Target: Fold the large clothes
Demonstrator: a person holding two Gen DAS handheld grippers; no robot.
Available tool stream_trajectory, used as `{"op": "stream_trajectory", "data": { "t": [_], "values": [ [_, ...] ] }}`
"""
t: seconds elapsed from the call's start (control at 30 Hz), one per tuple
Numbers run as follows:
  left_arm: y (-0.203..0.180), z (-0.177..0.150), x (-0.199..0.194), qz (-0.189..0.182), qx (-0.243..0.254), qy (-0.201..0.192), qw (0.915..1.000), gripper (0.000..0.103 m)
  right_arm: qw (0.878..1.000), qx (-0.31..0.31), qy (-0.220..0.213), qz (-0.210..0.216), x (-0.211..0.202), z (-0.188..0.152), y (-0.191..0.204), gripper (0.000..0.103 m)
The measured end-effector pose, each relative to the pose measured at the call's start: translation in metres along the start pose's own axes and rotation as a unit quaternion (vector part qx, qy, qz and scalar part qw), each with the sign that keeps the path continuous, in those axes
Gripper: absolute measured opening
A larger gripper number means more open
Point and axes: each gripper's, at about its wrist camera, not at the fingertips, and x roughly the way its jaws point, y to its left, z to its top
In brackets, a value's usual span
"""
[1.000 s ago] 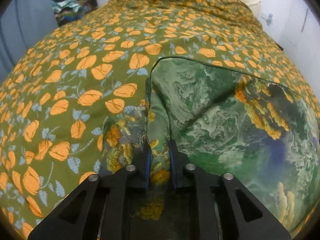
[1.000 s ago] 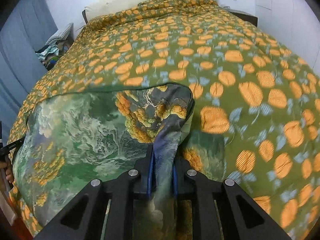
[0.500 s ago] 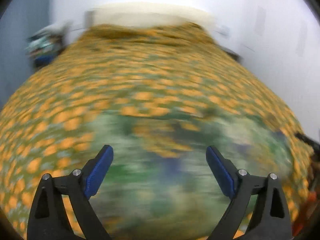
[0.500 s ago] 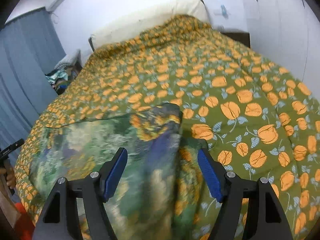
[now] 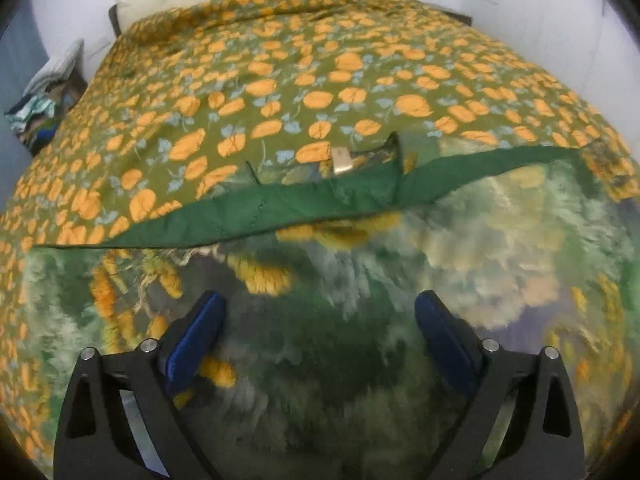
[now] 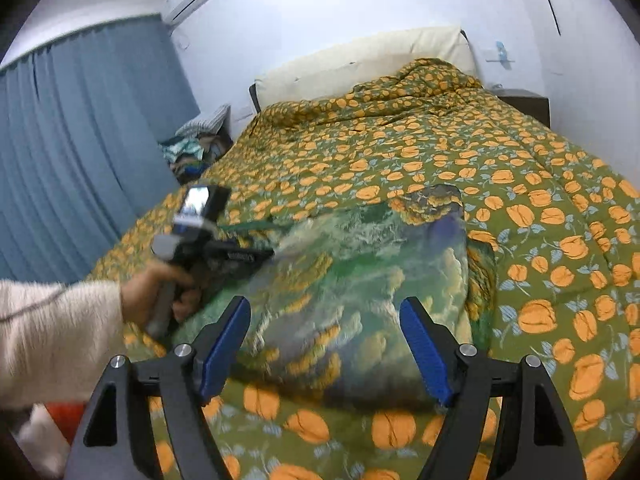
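A large green garment [image 5: 360, 280] printed with pale clouds and orange blossoms lies folded on the bed, with a plain green hem band [image 5: 304, 200] along its far edge. It also shows in the right wrist view [image 6: 360, 280] as a rectangular folded pile. My left gripper [image 5: 320, 328] is open and empty, low over the garment's near part. My right gripper [image 6: 326, 344] is open and empty, pulled back above the garment's near edge. The left gripper [image 6: 256, 258] with its camera shows in the right wrist view, held by a hand over the garment's left side.
The bed [image 6: 520, 160] wears a green cover with orange flowers. A cream headboard [image 6: 360, 60] stands at the far end. Blue curtains [image 6: 80, 140] hang at the left. A pile of clothes [image 6: 192, 152] lies beside the bed. A dark nightstand [image 6: 524, 104] stands at the far right.
Both grippers have let go of the garment's corners and opened. Both have drawn back and risen. The garment now lies flat, folded on the bed.
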Motion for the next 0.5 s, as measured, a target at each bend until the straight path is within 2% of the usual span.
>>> {"op": "stream_trajectory", "data": {
  "t": [0.1, 0.17, 0.27, 0.3, 0.4, 0.5],
  "values": [
    [0.001, -0.013, -0.033, -0.008, 0.019, -0.029, 0.9994, 0.098, 1.0, 0.013, -0.007, -0.002, -0.003, -0.002, -0.008, 0.077],
    [-0.007, -0.029, -0.043, 0.002, 0.048, -0.038, 0.9981, 0.098, 1.0, 0.024, -0.014, 0.0, -0.005, 0.0, -0.012, 0.077],
    [-0.028, -0.057, -0.02, 0.022, 0.111, -0.007, 0.9936, 0.099, 0.999, 0.03, -0.011, 0.002, -0.001, -0.003, -0.013, 0.08],
    [-0.03, -0.061, -0.017, 0.026, 0.118, -0.007, 0.9926, 0.099, 0.999, 0.035, -0.004, 0.005, 0.002, -0.005, -0.013, 0.08],
    [-0.025, -0.058, -0.024, 0.019, 0.093, -0.011, 0.9954, 0.098, 0.999, 0.043, 0.013, 0.009, 0.005, -0.01, -0.011, 0.08],
    [-0.022, -0.063, -0.05, 0.005, 0.078, -0.023, 0.9967, 0.098, 1.0, 0.03, 0.002, 0.005, -0.01, -0.009, -0.003, 0.08]
  ]
}}
